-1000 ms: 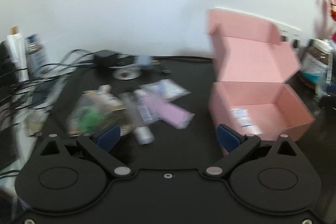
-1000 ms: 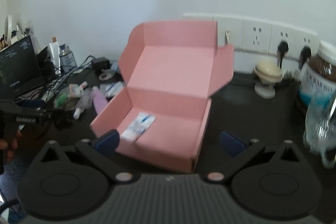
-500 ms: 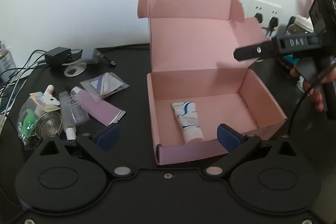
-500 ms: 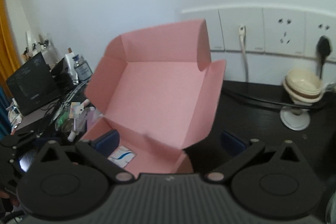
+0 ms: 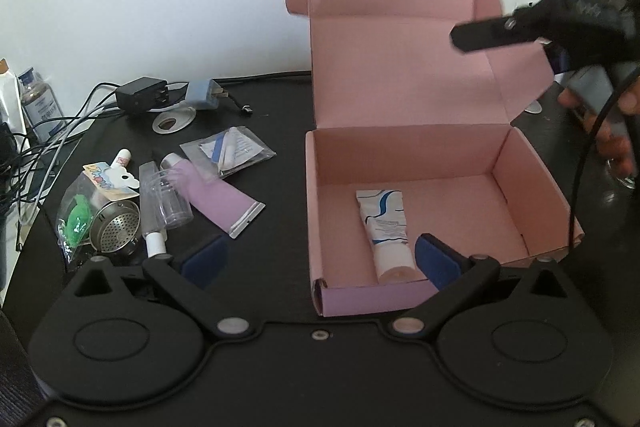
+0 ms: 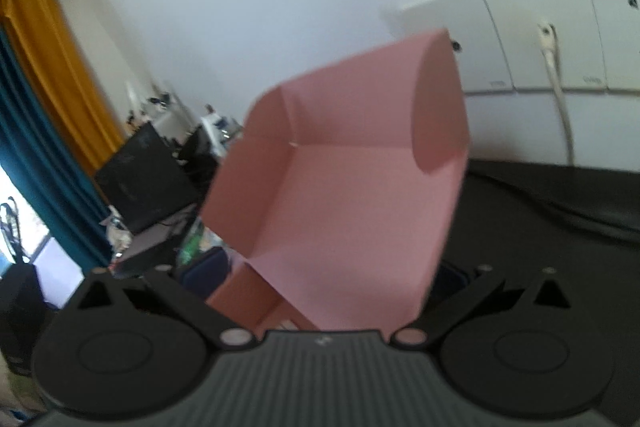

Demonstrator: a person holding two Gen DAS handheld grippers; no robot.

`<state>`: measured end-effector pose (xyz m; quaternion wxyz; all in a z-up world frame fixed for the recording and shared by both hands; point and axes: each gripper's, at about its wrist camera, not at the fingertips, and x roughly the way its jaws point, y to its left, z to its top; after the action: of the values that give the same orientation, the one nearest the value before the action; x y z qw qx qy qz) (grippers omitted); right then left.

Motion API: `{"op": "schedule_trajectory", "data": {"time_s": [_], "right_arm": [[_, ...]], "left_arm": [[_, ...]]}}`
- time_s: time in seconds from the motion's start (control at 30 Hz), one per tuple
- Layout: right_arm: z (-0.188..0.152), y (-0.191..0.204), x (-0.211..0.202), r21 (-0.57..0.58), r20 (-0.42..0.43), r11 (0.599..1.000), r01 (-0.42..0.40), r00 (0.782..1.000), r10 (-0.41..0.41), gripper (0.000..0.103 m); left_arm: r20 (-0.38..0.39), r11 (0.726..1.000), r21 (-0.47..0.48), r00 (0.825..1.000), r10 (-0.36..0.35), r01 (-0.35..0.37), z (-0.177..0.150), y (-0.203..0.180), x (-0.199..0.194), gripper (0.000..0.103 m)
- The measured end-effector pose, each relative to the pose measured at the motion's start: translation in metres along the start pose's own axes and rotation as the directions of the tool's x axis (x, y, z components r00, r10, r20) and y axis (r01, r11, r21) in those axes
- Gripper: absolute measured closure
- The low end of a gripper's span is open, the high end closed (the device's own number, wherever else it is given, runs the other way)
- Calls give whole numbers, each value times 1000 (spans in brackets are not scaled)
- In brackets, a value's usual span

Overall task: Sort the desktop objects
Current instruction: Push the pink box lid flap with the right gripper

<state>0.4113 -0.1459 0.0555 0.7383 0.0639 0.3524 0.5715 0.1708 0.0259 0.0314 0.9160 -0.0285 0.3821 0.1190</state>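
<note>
Nearest the left wrist camera, the left gripper [image 5: 318,257] is seen with jaws spread wide and nothing between them, over the black table [image 5: 280,227]. Just beyond, one white tube [image 5: 384,227] is found lying inside the open pink box [image 5: 532,187]. Left of the box, a purple tube [image 5: 218,197], a clear cup [image 5: 170,201], a strainer [image 5: 114,231] and a sachet [image 5: 228,151] are left loose. Farther right, the right gripper [image 6: 330,277] is held by the lid [image 6: 344,211], jaws wide, nothing gripped. Sorting is judged partly done.

Right gripper closing in on the box lid.
The right gripper [image 5: 556,57] has moved up against the raised lid [image 6: 340,187] of the pink box [image 5: 532,195]; the left gripper [image 5: 316,259] has barely shifted.
</note>
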Motion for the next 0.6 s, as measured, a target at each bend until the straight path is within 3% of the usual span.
{"op": "schedule_trajectory", "data": {"time_s": [0.3, 0.6], "right_arm": [[8, 26, -24, -55, -2, 994, -90, 996, 90, 1], [-9, 76, -48, -127, -27, 992, -29, 999, 26, 1]], "left_arm": [[4, 1000, -16, 1000, -10, 10, -3, -2, 0, 1], [66, 995, 9, 993, -100, 99, -8, 5, -19, 1]]}}
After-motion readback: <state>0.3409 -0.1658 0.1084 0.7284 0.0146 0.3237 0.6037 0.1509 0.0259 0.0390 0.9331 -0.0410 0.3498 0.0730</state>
